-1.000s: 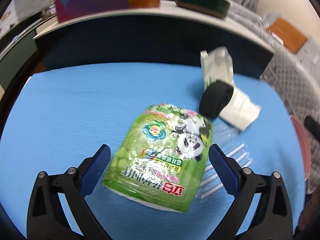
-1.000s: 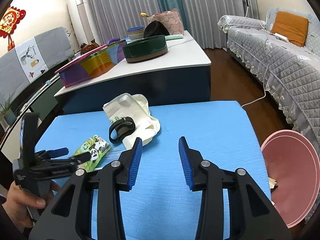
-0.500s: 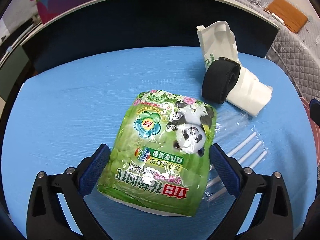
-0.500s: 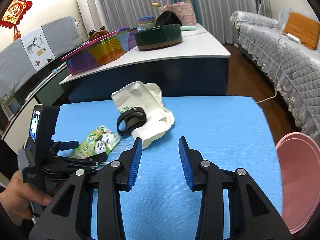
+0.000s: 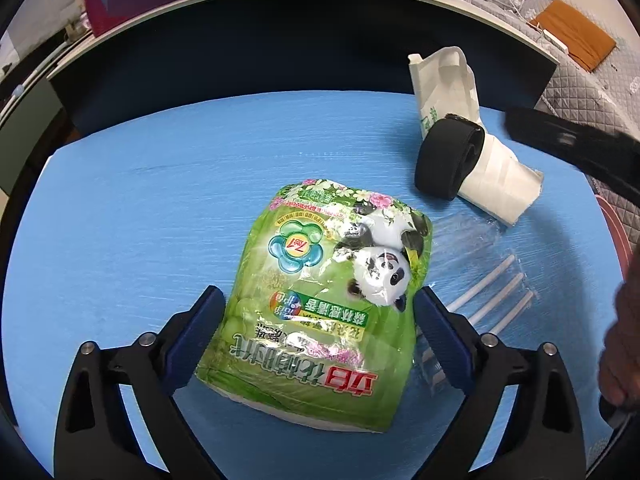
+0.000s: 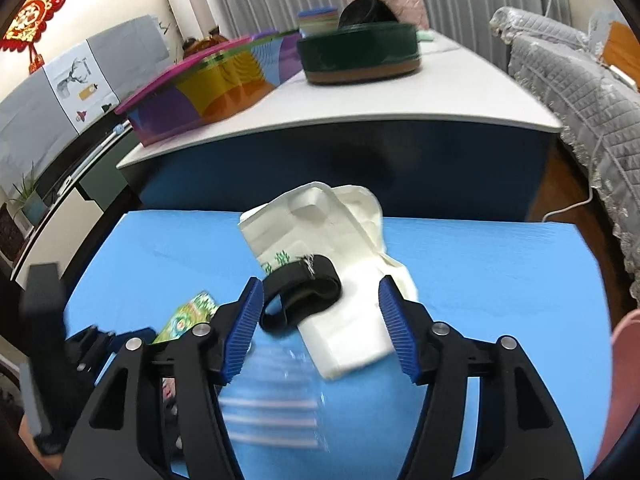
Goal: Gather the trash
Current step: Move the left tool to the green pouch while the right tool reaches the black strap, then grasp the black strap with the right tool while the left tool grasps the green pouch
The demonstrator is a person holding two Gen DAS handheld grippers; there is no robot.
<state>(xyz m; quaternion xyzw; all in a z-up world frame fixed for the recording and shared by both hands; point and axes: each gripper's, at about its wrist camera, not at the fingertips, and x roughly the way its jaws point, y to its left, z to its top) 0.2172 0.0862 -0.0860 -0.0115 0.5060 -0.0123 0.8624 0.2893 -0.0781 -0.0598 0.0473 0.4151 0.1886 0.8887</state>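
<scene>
Two hand-held grippers work over a blue foam-topped table (image 5: 120,200). On it lies a green plastic snack pouch printed with a panda and pink flowers (image 5: 332,304); its large characters appear upside down in the left wrist view and look Korean, with smaller white characters on a green band and a flower badge bearing a "7", but I cannot read the wording surely. A crumpled white paper bag (image 6: 340,248) carries small green print too tiny to make out, and a black elastic band loop (image 6: 300,296) rests on it. A clear plastic sleeve holding white straws (image 5: 492,292) lies just beside the pouch; in the right wrist view it is smeared by motion blur.

The left gripper (image 5: 320,316) stands wide open, its blue pads at either side of the pouch's lower half, close to its edges; contact cannot be told. The right gripper (image 6: 320,320) is also spread wide, the band and the bag's lower end between its fingers, gripping nothing. A pink round basin (image 6: 624,380) is cut off at the right edge.
</scene>
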